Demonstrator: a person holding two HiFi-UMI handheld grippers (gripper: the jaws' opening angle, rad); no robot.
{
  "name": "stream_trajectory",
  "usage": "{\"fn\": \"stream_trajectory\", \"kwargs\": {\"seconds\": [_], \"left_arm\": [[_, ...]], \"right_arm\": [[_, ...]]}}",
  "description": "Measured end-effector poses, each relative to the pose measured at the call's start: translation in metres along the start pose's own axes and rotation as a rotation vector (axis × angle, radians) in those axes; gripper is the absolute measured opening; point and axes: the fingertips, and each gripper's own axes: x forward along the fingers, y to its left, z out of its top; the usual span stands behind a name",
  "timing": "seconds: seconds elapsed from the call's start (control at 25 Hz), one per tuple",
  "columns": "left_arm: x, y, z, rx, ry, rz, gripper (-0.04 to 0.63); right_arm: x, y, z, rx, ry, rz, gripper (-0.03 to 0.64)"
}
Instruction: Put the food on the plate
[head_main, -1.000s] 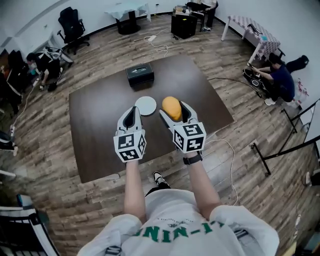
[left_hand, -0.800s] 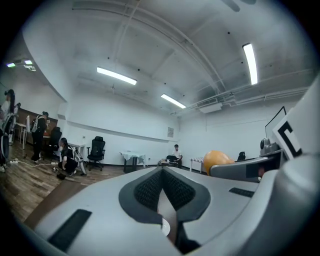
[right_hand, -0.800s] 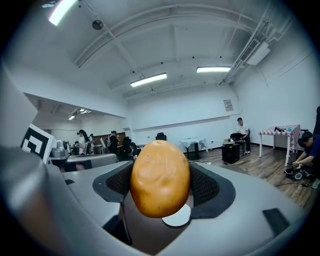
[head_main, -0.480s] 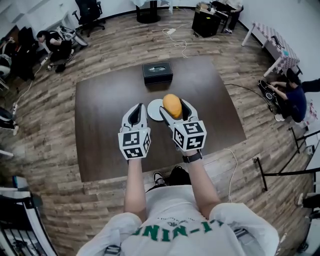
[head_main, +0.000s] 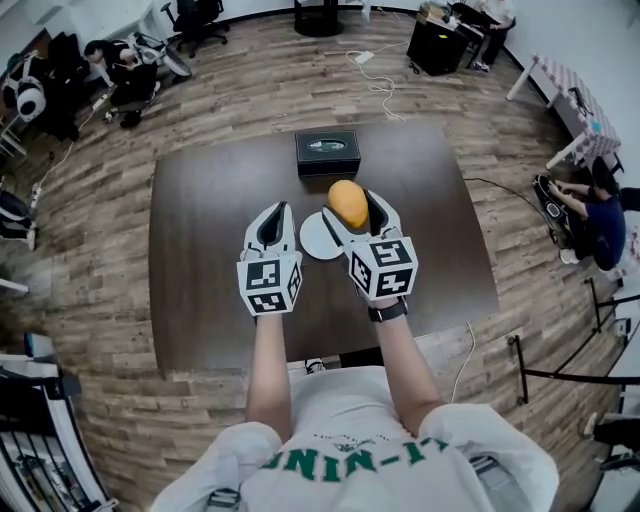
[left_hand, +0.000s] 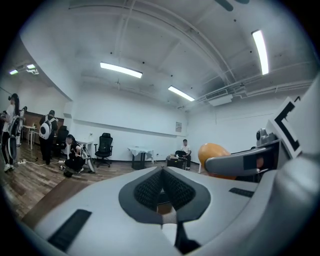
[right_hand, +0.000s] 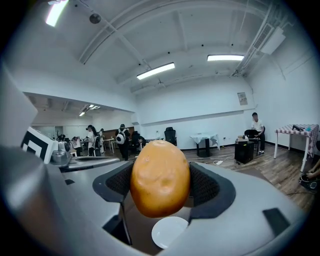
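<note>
Your right claw (head_main: 350, 207) gripping a smooth orange-yellow potato (head_main: 347, 203), held over the round white plate (head_main: 312, 241), your left claw (head_main: 274, 214) closed, empty

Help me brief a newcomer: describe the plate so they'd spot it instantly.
Find the dark brown table and its black box. Nearer the person, below the right gripper holding the food, lies the plate. It is the table's only white, round thing.

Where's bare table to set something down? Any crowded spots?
Bare: the left side of the table, left of the black box and left hand-held gripper; also the right side, right of the box and right hand-held gripper. Crowded: the middle, where both grippers, the potato and the plate bunch together.
</note>
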Motion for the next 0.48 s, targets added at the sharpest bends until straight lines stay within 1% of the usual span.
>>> {"fn": "stream_trajectory", "kwargs": {"seconds": [0.24, 0.48], "left_arm": [[0.03, 0.006, -0.005, 0.002, 0.009, 0.02, 0.012], [0.051, 0.017, -0.019, 0.027, 0.011, 0.041, 0.012]], "right_arm": [[0.026, -0.03, -0.001, 0.015, 0.003, -0.002, 0.353], [0.054, -0.045, -0.02, 0.016, 0.054, 0.001, 0.353]]}}
